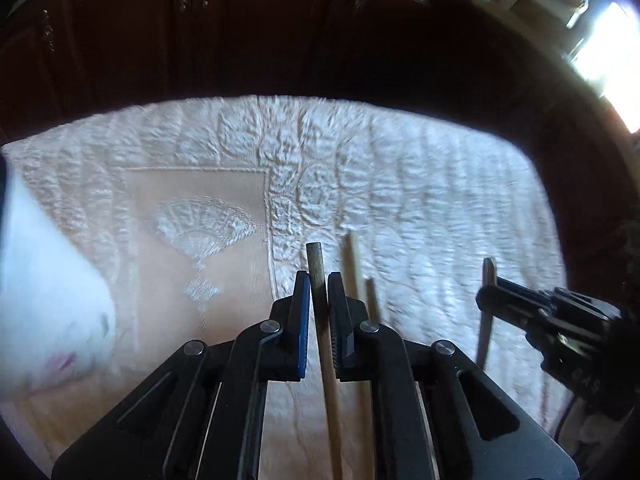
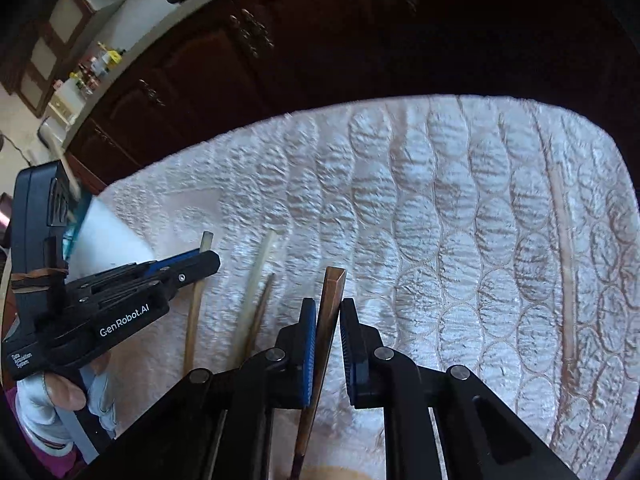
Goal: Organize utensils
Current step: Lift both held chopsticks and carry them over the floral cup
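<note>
1. Fingers of the left gripper [image 1: 319,292] are pinching a round chopstick [image 1: 315,264]; the right gripper [image 2: 329,320] is pinching a brown chopstick [image 2: 330,304].
2. Two loose chopsticks [image 2: 256,280] are lying on the cloth [image 2: 440,208] between them, still needing sorting.

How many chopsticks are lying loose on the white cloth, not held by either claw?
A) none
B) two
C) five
B: two loose chopsticks lie on the cloth between the left claw, which grips a round one, and the right claw, which grips a square one.
</note>
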Motion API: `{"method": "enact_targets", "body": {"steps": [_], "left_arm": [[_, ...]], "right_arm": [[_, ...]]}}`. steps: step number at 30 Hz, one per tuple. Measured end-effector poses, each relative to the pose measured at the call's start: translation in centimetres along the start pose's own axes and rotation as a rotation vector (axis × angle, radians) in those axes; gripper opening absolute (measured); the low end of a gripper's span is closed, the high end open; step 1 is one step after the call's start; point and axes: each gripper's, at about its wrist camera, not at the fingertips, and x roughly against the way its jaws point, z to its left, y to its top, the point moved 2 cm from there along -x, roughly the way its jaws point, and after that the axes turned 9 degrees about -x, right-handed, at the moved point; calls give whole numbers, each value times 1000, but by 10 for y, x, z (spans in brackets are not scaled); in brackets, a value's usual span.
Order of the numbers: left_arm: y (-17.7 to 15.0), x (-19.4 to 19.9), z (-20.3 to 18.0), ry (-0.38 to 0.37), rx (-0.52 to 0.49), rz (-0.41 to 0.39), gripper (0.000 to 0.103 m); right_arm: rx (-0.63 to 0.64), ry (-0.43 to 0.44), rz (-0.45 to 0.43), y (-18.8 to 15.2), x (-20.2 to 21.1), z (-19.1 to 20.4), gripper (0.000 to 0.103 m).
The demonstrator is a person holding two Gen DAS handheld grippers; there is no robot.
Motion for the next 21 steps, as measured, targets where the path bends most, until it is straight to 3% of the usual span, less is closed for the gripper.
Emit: {"method": "enact_targets", "body": {"steps": [11, 21], "left_arm": [[-34, 123, 4, -35, -79, -178, 7], [-61, 182, 8, -7, -71, -267, 7]], "right_arm": [[110, 65, -132, -29, 84, 45, 9], [137, 48, -223, -58, 136, 51, 9]]}}
